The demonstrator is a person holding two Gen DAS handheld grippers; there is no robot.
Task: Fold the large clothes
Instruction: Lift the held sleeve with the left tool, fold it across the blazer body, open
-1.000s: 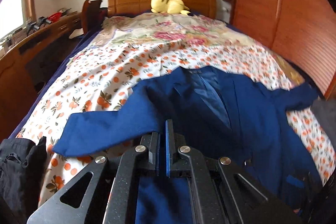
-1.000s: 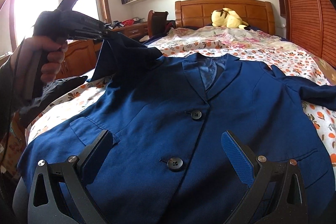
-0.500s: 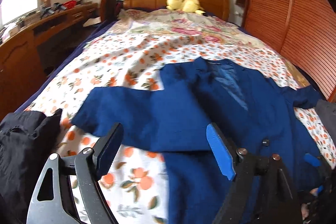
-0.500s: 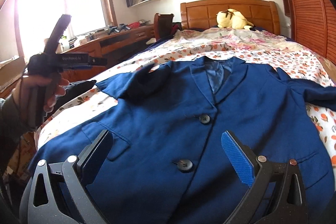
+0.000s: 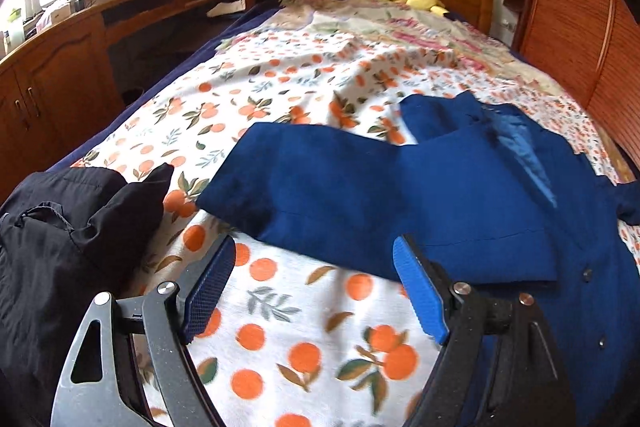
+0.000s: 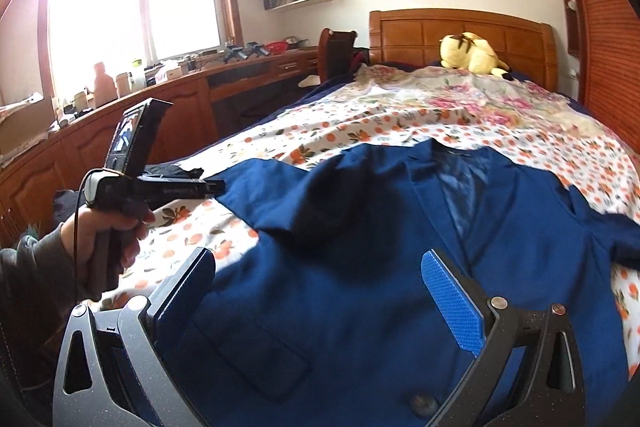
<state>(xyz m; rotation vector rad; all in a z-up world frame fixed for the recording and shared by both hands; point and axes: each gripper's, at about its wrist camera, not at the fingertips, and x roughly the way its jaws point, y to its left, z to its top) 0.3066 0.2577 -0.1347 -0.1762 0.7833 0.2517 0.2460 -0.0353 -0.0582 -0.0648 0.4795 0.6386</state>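
Blazer lies face-up on a bedspread printed with oranges, one sleeve laid across its chest.

Left gripper and right gripper both hover with fingers spread wide, holding nothing. The smooth navy cloth looks slippery; the sleeve could slide off, or the stiff lapels crease, if the next pinch drags.

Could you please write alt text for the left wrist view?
An open claw hovers over a floral bedsheet, just short of a navy blazer whose sleeve lies folded across its front. A black garment sits at left.
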